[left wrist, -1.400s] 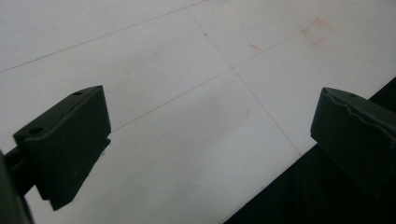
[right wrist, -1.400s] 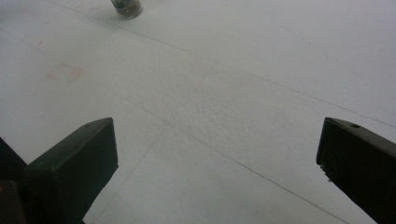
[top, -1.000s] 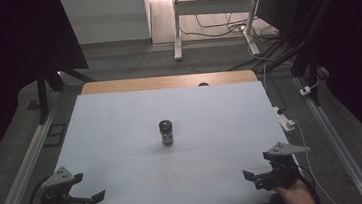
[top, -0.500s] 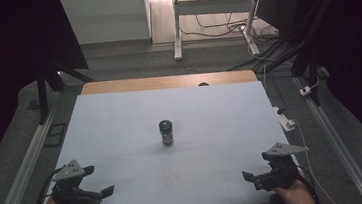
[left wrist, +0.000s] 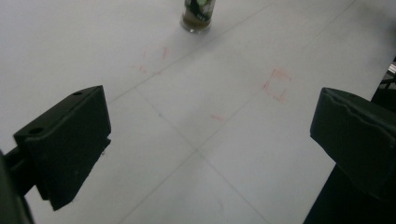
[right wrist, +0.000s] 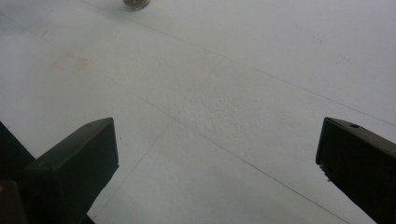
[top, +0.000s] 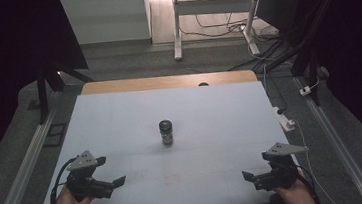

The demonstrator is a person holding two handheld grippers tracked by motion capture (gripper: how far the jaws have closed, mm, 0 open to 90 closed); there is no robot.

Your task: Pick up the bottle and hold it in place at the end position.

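A small dark jar (top: 167, 132) with a black lid stands upright in the middle of the white table (top: 220, 108). My left gripper (top: 111, 171) hovers over the near left part of the table, open and holding nothing, with the jar ahead and to its right. In the left gripper view the jar (left wrist: 198, 14) is at the top edge, beyond the spread jaws of that gripper (left wrist: 210, 140). My right gripper (top: 255, 168) is open at the near right corner. The jar's base (right wrist: 136, 3) peeks in at the top of the right gripper view, far from the gripper (right wrist: 217, 163).
Faint red pencil squares (left wrist: 276, 84) mark the table surface. A wooden strip (top: 167, 81) borders the far edge. A white plug block (top: 286, 122) lies just off the right edge. Metal rails (top: 20, 172) run along both sides, with desk legs and cables beyond.
My left gripper has moved forward and to the right, from the near left corner onto the table. The right gripper and the jar have stayed put.
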